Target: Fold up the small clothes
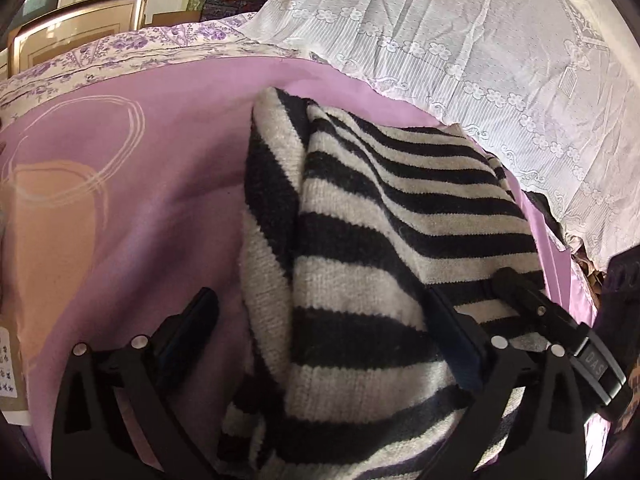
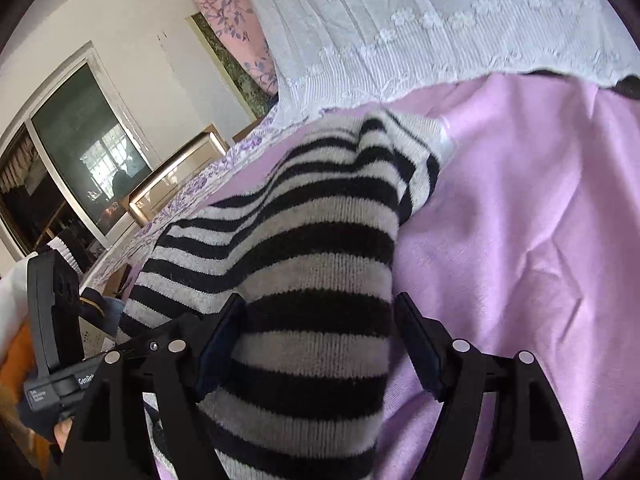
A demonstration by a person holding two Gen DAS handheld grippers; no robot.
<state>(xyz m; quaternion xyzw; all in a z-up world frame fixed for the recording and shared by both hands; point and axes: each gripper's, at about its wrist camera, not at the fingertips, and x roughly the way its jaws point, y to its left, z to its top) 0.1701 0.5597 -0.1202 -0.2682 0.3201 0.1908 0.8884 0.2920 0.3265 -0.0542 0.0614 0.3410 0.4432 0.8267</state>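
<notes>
Knitwear, one piece: striped sweater (image 1: 360, 248) in black and cream bands, lying folded on a lilac sheet (image 1: 160, 184) spread over a bed, one fold edge running lengthwise down the garment in the left wrist view. Left tongs (image 1: 320, 312): spread wide, the sweater lying between the fingers; the left finger rests over bare sheet clear of the knit, the right finger lies at the garment's right part, and no pinch is visible. Right tongs (image 2: 320, 320): also spread, straddling a narrower striped section; the left finger sits right against the knit, the right finger stands apart from it over the sheet; the garment is not clamped. Bedding: white lace coverlet (image 1: 480, 48) bunched along the far side of the sheet; floral-bordered purple trim (image 1: 120, 52) at the sheet's far-left edge. Surroundings: gilt picture frame (image 2: 176, 184) beyond the bed; glazed window (image 2: 76, 152) in a white wall.
</notes>
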